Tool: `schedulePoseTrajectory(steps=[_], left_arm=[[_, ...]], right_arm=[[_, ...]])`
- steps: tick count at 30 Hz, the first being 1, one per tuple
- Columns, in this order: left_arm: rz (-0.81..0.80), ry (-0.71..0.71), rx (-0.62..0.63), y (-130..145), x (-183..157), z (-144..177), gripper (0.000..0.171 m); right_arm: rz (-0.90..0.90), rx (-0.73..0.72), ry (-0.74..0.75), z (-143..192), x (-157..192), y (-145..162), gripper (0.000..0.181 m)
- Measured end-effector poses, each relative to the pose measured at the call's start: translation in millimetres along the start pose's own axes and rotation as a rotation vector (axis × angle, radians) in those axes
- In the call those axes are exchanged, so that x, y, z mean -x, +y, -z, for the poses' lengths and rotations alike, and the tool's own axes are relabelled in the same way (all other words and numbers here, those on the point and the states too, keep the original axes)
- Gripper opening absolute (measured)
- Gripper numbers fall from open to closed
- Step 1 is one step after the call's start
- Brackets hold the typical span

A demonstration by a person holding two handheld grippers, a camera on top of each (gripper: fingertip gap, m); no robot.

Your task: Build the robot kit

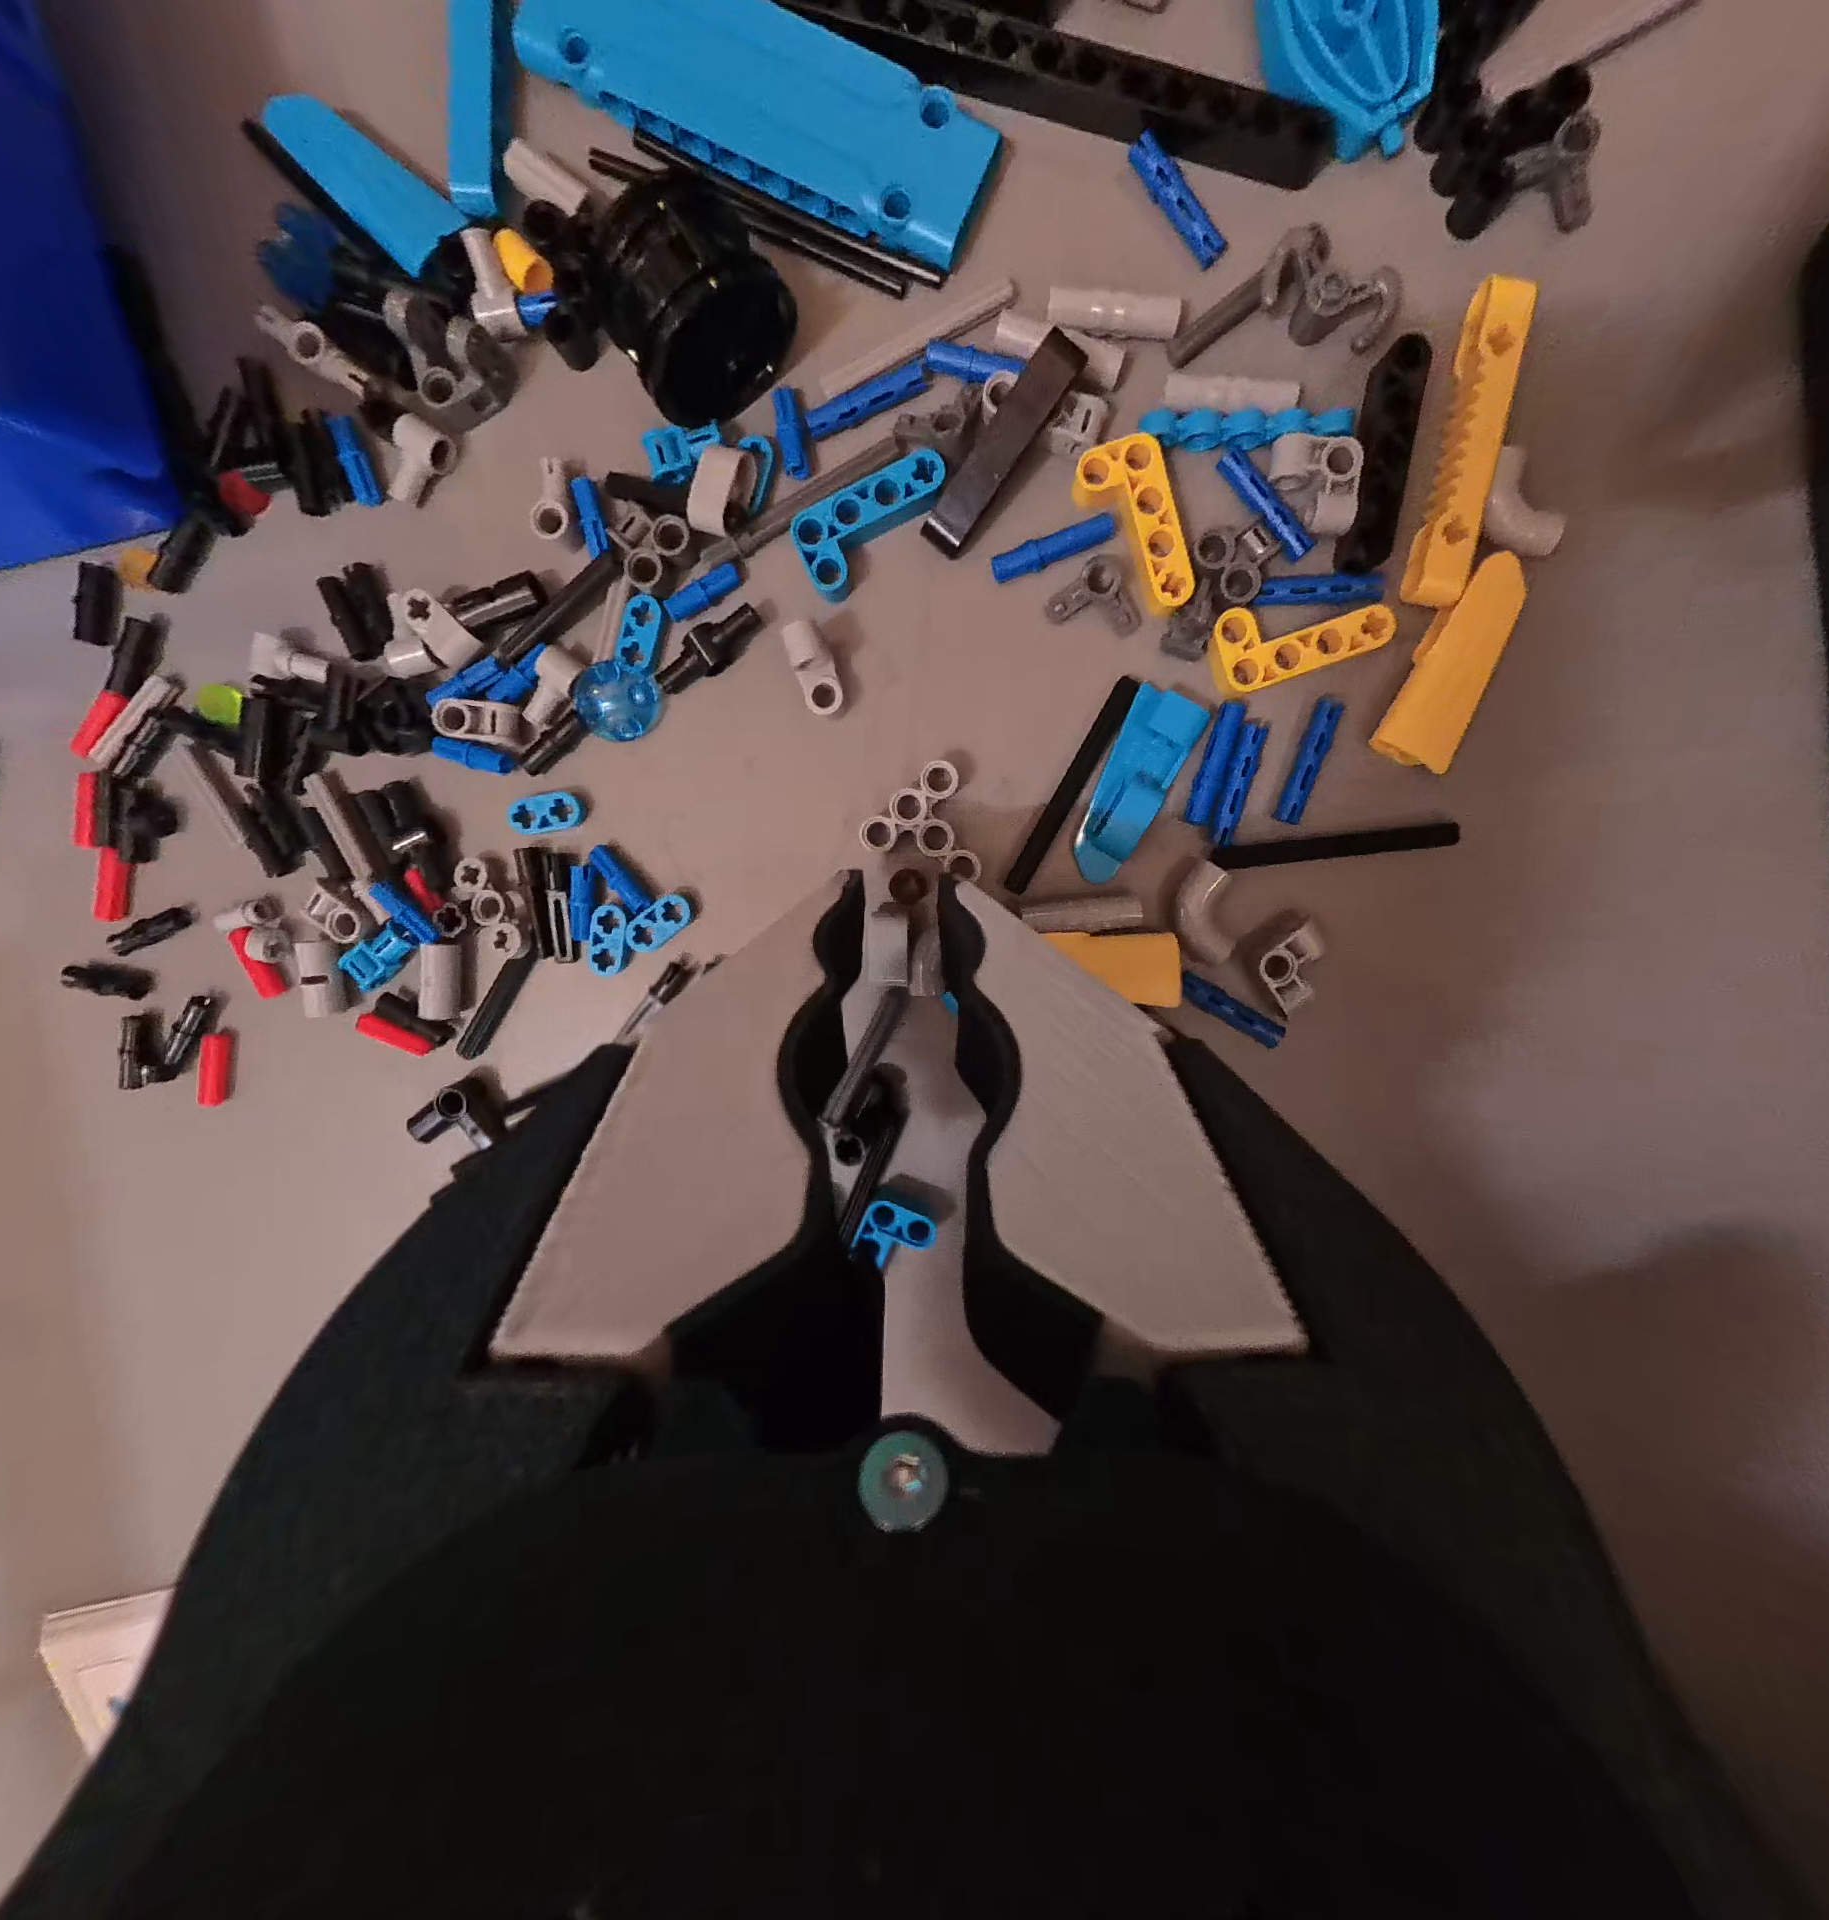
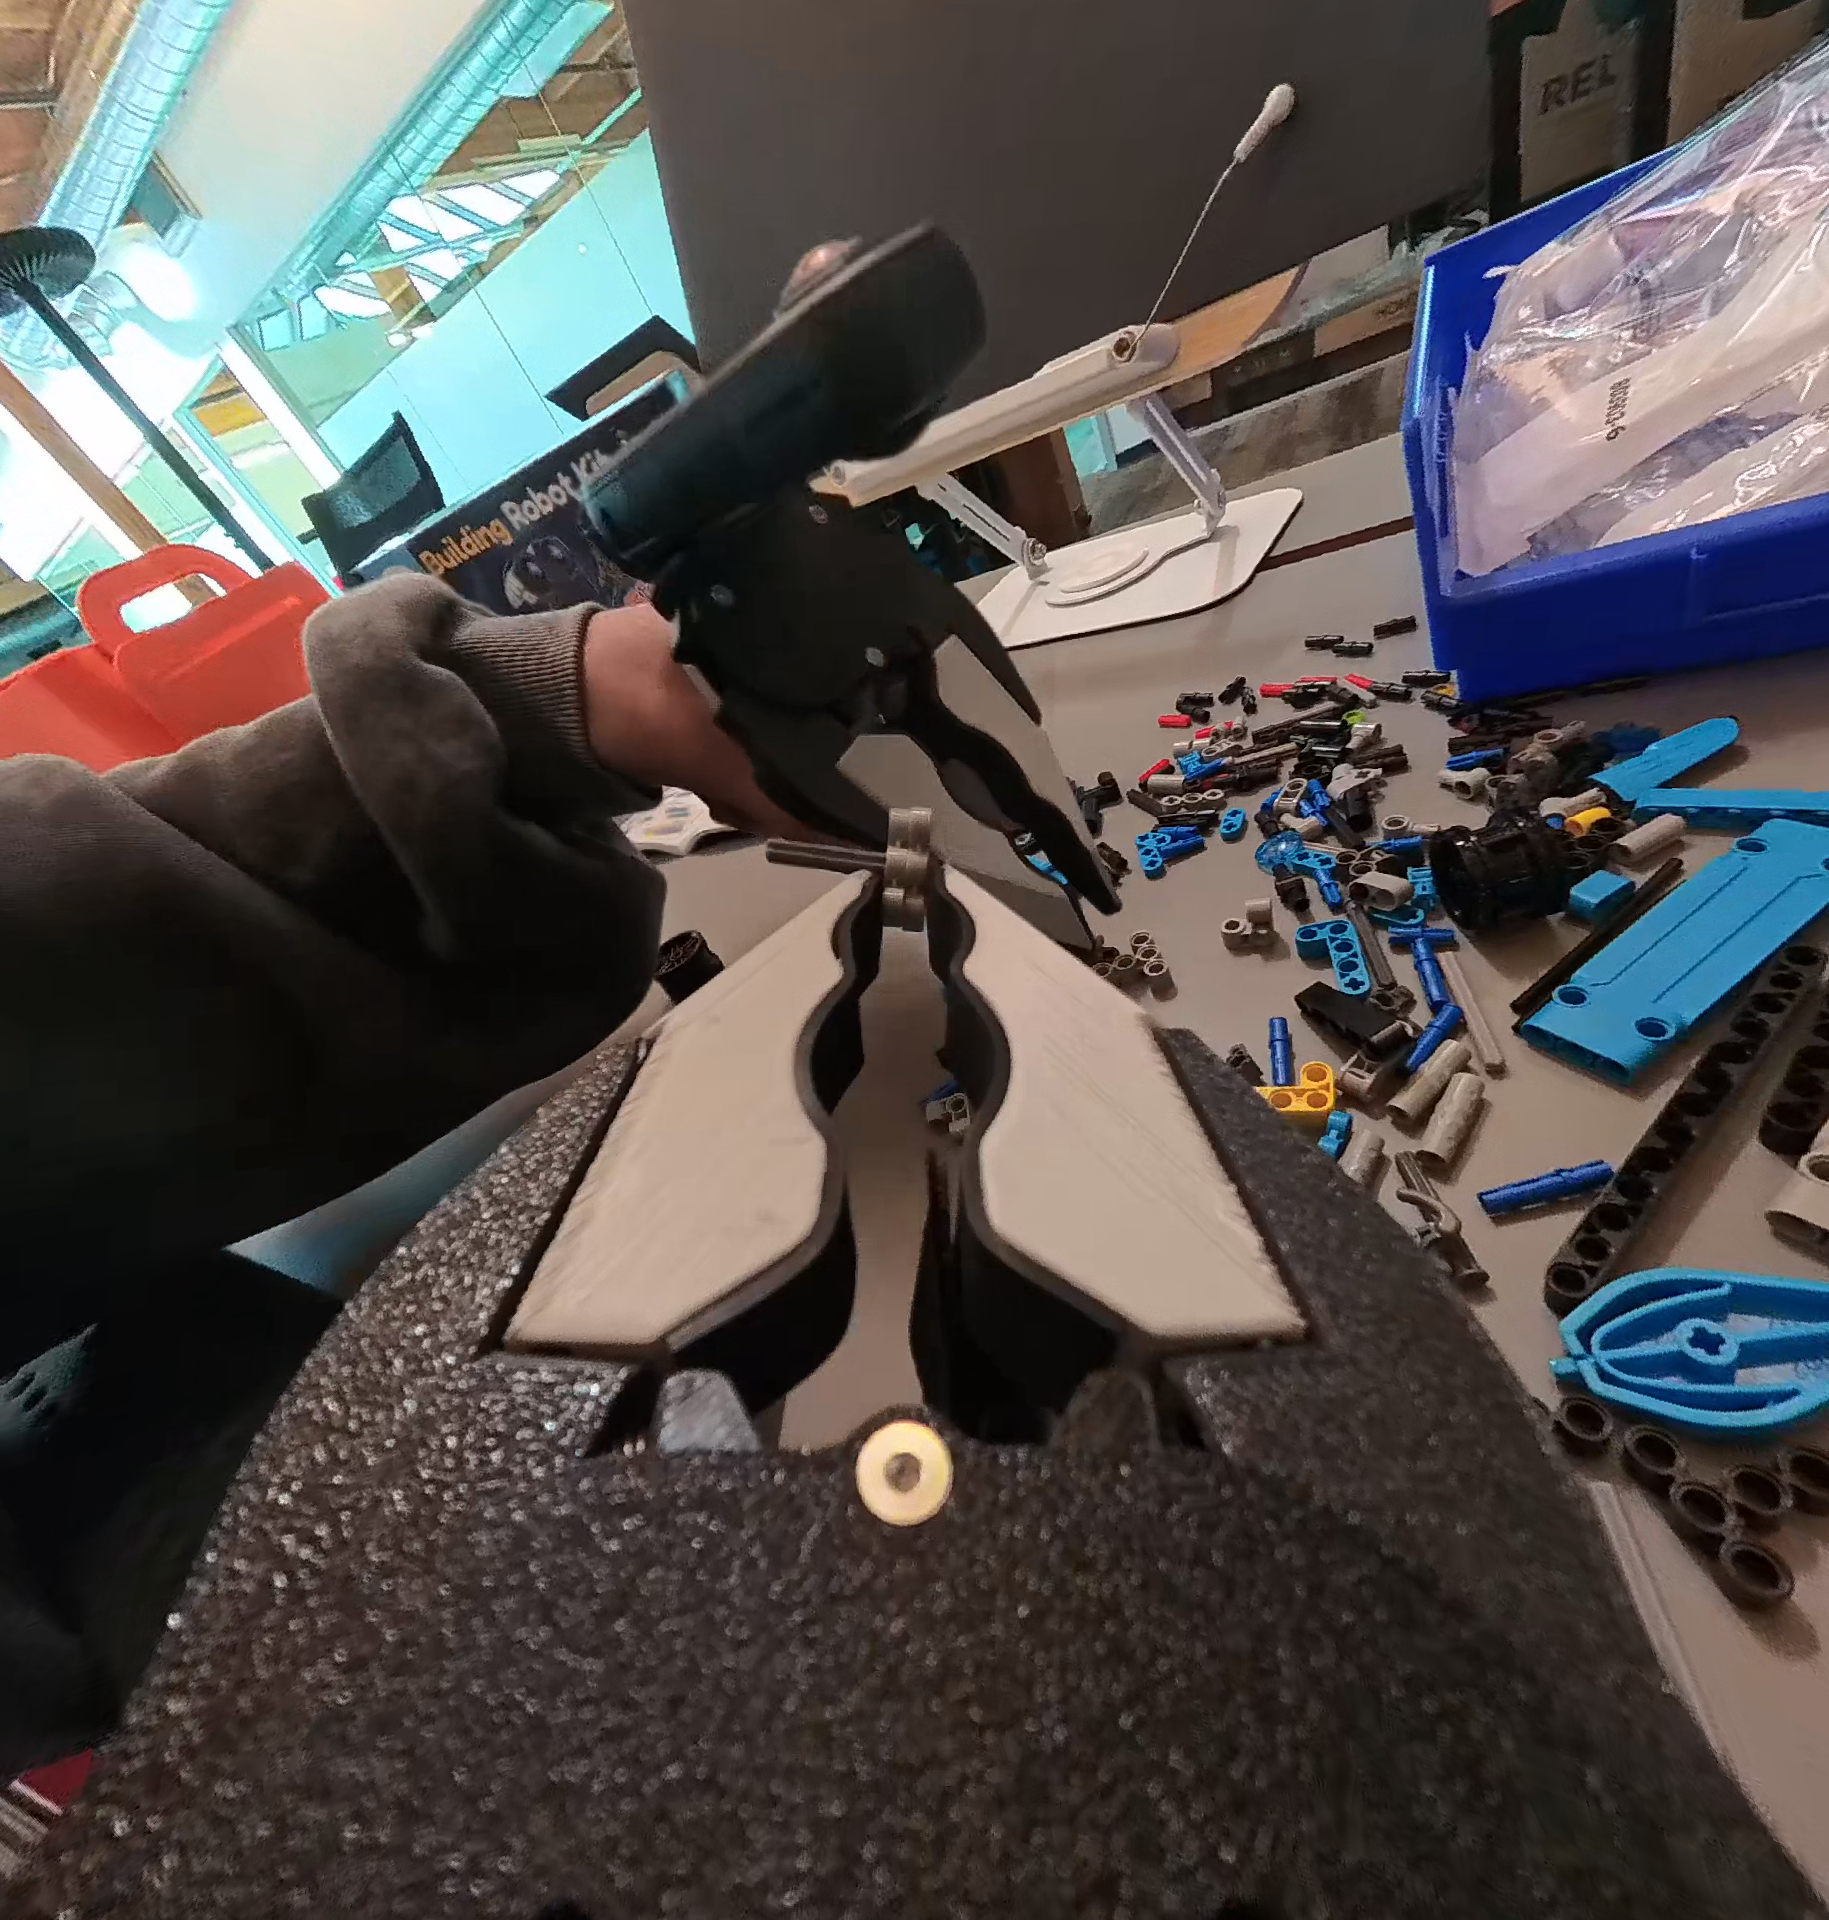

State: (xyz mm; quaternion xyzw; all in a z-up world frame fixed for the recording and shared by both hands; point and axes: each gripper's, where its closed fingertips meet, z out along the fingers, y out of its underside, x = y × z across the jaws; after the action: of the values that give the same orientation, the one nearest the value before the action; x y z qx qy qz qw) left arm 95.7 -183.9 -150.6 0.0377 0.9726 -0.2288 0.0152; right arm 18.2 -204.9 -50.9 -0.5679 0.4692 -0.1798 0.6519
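Both tongs are pinched narrow right now. Left gripper [image 1: 894,883], grey-faced with black edging, points down at the grey tabletop [image 1: 1512,1195]; in its own view the tips sit close together with a small light-grey connector piece [image 1: 889,940] in the slot between them, though whether the tips actually squeeze it or it just lies on the table beneath, I cannot tell. Just beyond those tips sits a little cluster of grey-brown rings [image 1: 920,821], almost touching. In the right wrist view that same left gripper [image 2: 1092,899] comes down at a slant, tips right by the ring cluster [image 2: 1133,961], with a hand [image 2: 661,717] in a dark grey sleeve behind it.

Right gripper [image 2: 902,883] is up off the table, jaws nearly closed on a small grey multi-hole connector [image 2: 905,868] with a dark grey axle [image 2: 822,854] sticking out to the left of it.

Around them, loose building pieces everywhere: a long light-blue panel [image 1: 754,114], a black round wheel hub [image 1: 702,301], yellow L-shaped beams [image 1: 1149,509], a long black beam with holes [image 1: 1097,88], red and black pins. A blue plastic bin [image 2: 1575,582] holding clear bags stands at the far edge of the pile, and a white folding stand [image 2: 1118,540] sits farther back.
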Motion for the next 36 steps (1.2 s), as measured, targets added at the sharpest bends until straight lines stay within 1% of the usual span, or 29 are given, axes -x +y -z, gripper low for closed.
schedulePoseTrajectory(steps=[7,10,13,17,24,25,31,33,36], left_arm=[[0.007,0.042,0.028,-1,-1,-6,0.01],[-0.007,0.032,0.064,4,2,-4,0.01],[-0.006,0.067,0.049,2,-1,-1,0.01],[-0.026,0.071,0.064,1,2,0,0.01],[-0.067,0.078,0.109,4,-2,-11,0.009],[-0.068,0.076,0.103,4,-2,-11,0.007],[-0.027,0.053,0.068,5,-5,-10,0.007],[-0.011,0.046,0.049,7,-6,-9,0.014],[0.001,0.04,0.037,7,-5,-8,0.016]], right_arm=[[-0.022,-0.011,-0.011,1,-1,-2,0.008],[-0.031,-0.015,-0.017,2,-1,-2,0.008],[-0.047,-0.025,-0.023,4,-2,-4,0.008],[-0.049,-0.024,-0.025,3,-2,-3,0.008],[-0.05,-0.021,-0.026,3,-2,-3,0.008],[-0.051,-0.021,-0.025,3,-2,-3,0.008],[-0.064,-0.018,-0.029,3,-3,-2,0.008],[-0.065,-0.018,-0.029,2,-4,-2,0.008],[-0.058,-0.013,-0.025,2,-3,-1,0.008]])
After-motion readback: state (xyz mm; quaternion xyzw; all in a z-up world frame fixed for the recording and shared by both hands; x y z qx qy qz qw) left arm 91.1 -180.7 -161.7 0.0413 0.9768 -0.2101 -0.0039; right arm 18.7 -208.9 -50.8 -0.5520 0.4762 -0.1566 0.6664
